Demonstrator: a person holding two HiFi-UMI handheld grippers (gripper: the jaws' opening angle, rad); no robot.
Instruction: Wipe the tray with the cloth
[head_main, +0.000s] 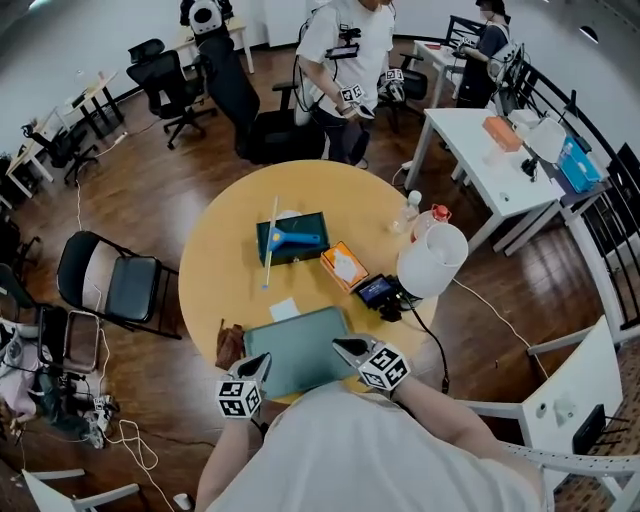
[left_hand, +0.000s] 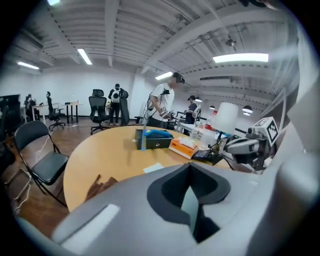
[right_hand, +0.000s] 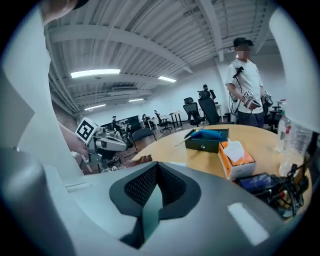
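The tray (head_main: 295, 350), a flat grey-green rectangle with rounded corners, is lying at the near edge of the round table (head_main: 230, 250). The left gripper (head_main: 260, 362) is sitting at its near left corner and the right gripper (head_main: 346, 348) at its near right side. In each gripper view the jaws are standing almost together on a thin grey-green strip, apparently the tray's rim. The brown cloth (head_main: 230, 345) is lying crumpled on the table just beside the tray's left edge, apart from both grippers.
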